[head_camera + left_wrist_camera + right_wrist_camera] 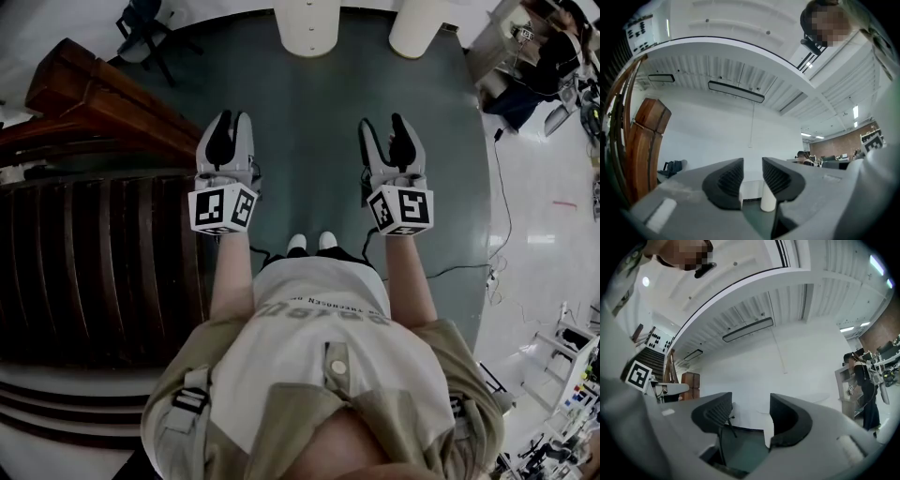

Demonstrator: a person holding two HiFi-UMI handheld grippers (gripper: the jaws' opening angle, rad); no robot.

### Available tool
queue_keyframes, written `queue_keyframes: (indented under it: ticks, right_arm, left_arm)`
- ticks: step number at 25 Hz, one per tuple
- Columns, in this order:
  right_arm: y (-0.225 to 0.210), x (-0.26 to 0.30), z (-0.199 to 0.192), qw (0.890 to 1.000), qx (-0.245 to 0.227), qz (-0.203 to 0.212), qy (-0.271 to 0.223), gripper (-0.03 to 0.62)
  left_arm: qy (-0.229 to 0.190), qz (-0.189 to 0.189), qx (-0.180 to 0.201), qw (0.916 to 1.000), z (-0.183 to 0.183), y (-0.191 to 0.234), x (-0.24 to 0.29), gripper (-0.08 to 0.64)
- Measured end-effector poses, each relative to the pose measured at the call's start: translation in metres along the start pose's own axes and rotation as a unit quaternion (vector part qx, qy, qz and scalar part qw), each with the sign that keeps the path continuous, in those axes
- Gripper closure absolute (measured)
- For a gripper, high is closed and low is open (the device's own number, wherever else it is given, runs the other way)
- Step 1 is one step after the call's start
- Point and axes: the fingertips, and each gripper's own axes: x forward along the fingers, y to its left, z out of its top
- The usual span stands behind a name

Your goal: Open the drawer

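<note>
The left tool stands slightly open and the right tool wide open. Both are empty, held out over the green floor. No drawer shows in any view. The task looks unstarted: next, find the drawer and reach its handle.

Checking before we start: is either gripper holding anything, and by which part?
Nothing is held: the left gripper and right gripper both have jaws apart, empty.
</note>
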Motion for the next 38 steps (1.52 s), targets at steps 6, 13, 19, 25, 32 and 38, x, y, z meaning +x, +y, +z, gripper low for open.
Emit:
queue_keyframes:
  ticks: [6, 13, 19, 25, 32, 38]
  right_arm:
    - [-0.028, 0.006, -0.004, 1.000, -0.012, 0.004, 0.025, 0.314]
    - [-0.032, 0.077, -0.037, 0.999, -0.011, -0.002, 0.052, 0.314]
    - [-0.031, 0.100, -0.055, 0.997, -0.020, -0.005, 0.070, 0.314]
    - [-0.037, 0.121, -0.054, 0.998, -0.027, -0.015, 0.056, 0.316]
    - [-0.029, 0.221, -0.049, 0.997, -0.042, -0.046, 0.036, 0.318]
    - [-0.037, 0.258, -0.053, 0.996, -0.050, -0.055, 0.051, 0.318]
  left_arm:
    - [0.028, 0.005, 0.003, 0.9996, -0.015, -0.011, 0.016, 0.316]
    - [0.062, 0.022, 0.007, 0.9978, -0.043, 0.045, 0.061, 0.314]
    - [0.070, 0.022, 0.001, 0.9973, -0.057, 0.066, 0.079, 0.314]
    - [0.051, 0.005, 0.006, 0.9986, -0.051, 0.076, 0.110, 0.314]
    - [0.032, -0.026, 0.006, 0.9991, -0.037, 0.147, 0.195, 0.314]
    - [0.046, -0.027, -0.007, 0.9986, -0.052, 0.170, 0.228, 0.314]
